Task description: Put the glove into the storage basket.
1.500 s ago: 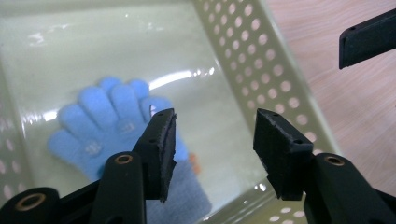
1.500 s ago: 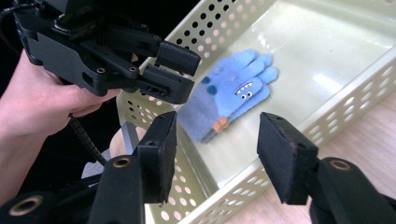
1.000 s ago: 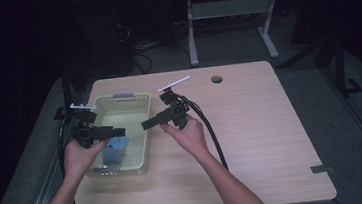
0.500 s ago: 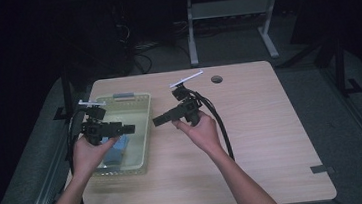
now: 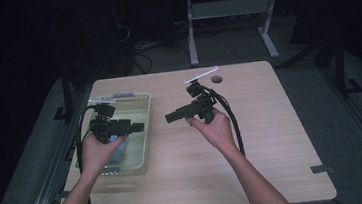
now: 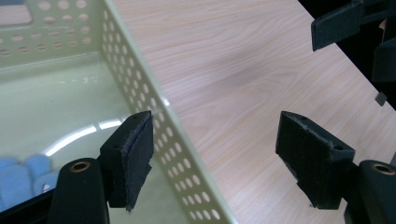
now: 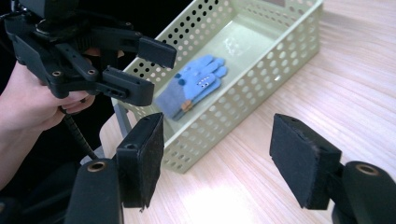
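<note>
The left gripper (image 5: 139, 127) had its 2 black jaws standing wide with nothing between them; they had just been opening. In the left gripper view their foam-faced pads (image 6: 135, 158) straddled the basket's near long wall, 1 pad over the basket's inside and the other over bare wood just beside the basket. The right gripper (image 5: 170, 117) also had its 2 jaws spread wide and empty, likewise just opened further, and it hung above the table (image 5: 273, 138) just to the right of the basket, its jaws pointing toward the basket.

The glove (image 7: 194, 86) lay flat on the basket's floor, near the basket's end closest to the person. It was a small knitted glove in bright blue, with a grey-blue cuff and a little orange patch at the cuff's edge; its fingers pointed along the basket's length, away from the cuff, and a small dark and white mark sat on its palm. Neither gripper touched it.

The basket (image 5: 144, 135) was a pale green, rectangular plastic tray with walls pierced by rows of round holes and a glossy solid floor. The left hand (image 5: 98, 152) was over the basket's near end; the right hand (image 5: 216, 128) was well clear of the basket, over the wood.
</note>
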`<state>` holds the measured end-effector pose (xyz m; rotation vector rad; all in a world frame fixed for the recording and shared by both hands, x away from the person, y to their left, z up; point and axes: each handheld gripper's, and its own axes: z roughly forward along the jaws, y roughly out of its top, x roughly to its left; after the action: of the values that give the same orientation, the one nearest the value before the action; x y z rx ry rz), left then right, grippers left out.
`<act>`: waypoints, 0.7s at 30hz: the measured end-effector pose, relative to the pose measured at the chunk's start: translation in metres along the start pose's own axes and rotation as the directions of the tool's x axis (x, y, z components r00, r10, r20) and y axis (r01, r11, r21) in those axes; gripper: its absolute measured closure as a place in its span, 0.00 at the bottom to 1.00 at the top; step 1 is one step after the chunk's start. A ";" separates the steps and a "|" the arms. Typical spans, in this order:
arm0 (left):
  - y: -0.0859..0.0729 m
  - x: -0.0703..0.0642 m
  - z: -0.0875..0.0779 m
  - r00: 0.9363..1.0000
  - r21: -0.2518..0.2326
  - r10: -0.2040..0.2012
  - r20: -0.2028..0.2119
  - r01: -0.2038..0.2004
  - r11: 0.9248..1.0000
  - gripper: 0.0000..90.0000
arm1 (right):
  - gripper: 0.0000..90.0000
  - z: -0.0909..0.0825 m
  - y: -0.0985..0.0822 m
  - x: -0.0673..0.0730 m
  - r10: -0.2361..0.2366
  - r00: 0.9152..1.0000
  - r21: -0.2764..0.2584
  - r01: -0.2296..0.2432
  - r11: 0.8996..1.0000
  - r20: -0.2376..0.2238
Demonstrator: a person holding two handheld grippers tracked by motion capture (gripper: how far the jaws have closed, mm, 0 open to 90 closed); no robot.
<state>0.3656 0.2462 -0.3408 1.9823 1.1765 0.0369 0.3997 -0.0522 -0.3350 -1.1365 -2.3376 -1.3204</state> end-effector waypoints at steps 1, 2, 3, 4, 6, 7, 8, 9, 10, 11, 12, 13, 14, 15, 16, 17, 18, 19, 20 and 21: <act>0.001 -0.002 0.001 1.000 -0.001 0.002 0.001 -0.002 1.000 0.31 | 0.39 -0.002 -0.001 -0.001 0.006 1.000 -0.003 -0.006 1.000 -0.001; 0.001 -0.002 0.001 1.000 -0.002 0.005 0.000 -0.005 1.000 0.31 | 0.39 -0.004 -0.002 -0.002 0.005 1.000 -0.005 -0.005 1.000 0.002; 0.002 -0.004 0.002 1.000 -0.004 0.009 0.003 -0.009 1.000 0.31 | 0.39 -0.006 -0.002 -0.003 0.009 1.000 -0.007 -0.009 1.000 0.005; 0.002 -0.005 0.003 1.000 -0.006 0.008 0.006 -0.008 1.000 0.31 | 0.39 -0.008 -0.003 -0.005 0.010 1.000 -0.007 -0.010 1.000 0.010; 0.003 -0.008 0.004 1.000 -0.004 0.011 0.010 -0.011 1.000 0.31 | 0.39 -0.012 -0.005 -0.007 0.015 1.000 -0.006 -0.014 1.000 0.017; 0.004 -0.009 0.005 1.000 -0.005 0.012 0.013 -0.012 1.000 0.31 | 0.39 -0.013 -0.006 -0.008 0.015 1.000 -0.007 -0.015 1.000 0.021; 0.004 -0.011 0.006 1.000 -0.004 0.012 0.014 -0.012 1.000 0.31 | 0.38 -0.015 -0.007 -0.009 0.022 0.999 -0.008 -0.021 1.000 0.024; 0.004 -0.012 0.006 1.000 0.000 0.020 0.015 -0.020 1.000 0.31 | 0.38 -0.017 -0.009 -0.011 0.017 0.999 -0.008 -0.017 1.000 0.032; 0.005 -0.013 0.008 1.000 0.000 0.020 0.016 -0.020 1.000 0.31 | 0.38 -0.018 -0.010 -0.012 0.023 0.999 -0.010 -0.023 1.000 0.035; 0.005 -0.015 0.009 0.999 0.004 0.027 0.018 -0.027 1.000 0.31 | 0.38 -0.020 -0.011 -0.013 0.027 0.999 -0.011 -0.026 1.000 0.037; 0.006 -0.016 0.010 0.999 0.006 0.031 0.017 -0.031 0.999 0.30 | 0.38 -0.022 -0.012 -0.015 0.029 0.999 -0.007 -0.029 1.000 0.040; 0.006 -0.017 0.011 0.999 0.004 0.029 0.019 -0.029 1.000 0.30 | 0.38 -0.023 -0.012 -0.016 0.028 0.999 -0.009 -0.028 1.000 0.043; 0.007 -0.018 0.011 0.999 0.003 0.032 0.021 -0.032 0.999 0.30 | 0.38 -0.024 -0.014 -0.017 0.030 0.998 -0.012 -0.029 1.000 0.046; 0.007 -0.019 0.012 0.999 0.002 0.032 0.023 -0.032 0.999 0.30 | 0.38 -0.026 -0.014 -0.018 0.035 0.998 -0.011 -0.035 0.999 0.048; 0.008 -0.021 0.013 0.999 0.001 0.034 0.025 -0.034 0.999 0.30 | 0.37 -0.027 -0.015 -0.019 0.031 0.998 -0.008 -0.031 0.999 0.052; 0.008 -0.024 0.014 0.999 -0.001 0.037 0.026 -0.037 0.999 0.30 | 0.37 -0.028 -0.016 -0.020 0.032 0.998 -0.008 -0.032 0.999 0.056; 0.008 -0.024 0.014 0.999 -0.001 0.037 0.026 -0.037 0.999 0.30 | 0.37 -0.028 -0.016 -0.020 0.032 0.998 -0.008 -0.032 0.999 0.056; 0.008 -0.025 0.015 0.999 -0.001 0.039 0.025 -0.039 0.999 0.30 | 0.37 -0.032 -0.017 -0.022 0.035 0.998 -0.012 -0.034 0.999 0.060; 0.008 -0.026 0.016 0.999 0.001 0.044 0.027 -0.044 0.999 0.30 | 0.37 -0.033 -0.018 -0.022 0.043 0.997 -0.013 -0.042 0.999 0.066; 0.008 -0.027 0.017 0.999 0.001 0.047 0.025 -0.047 0.999 0.30 | 0.36 -0.035 -0.019 -0.023 0.042 0.997 -0.011 -0.042 0.999 0.070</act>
<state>0.3627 0.2134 -0.3368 2.0065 1.1145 0.0357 0.3953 -0.0977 -0.3391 -1.2479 -2.3449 -1.2988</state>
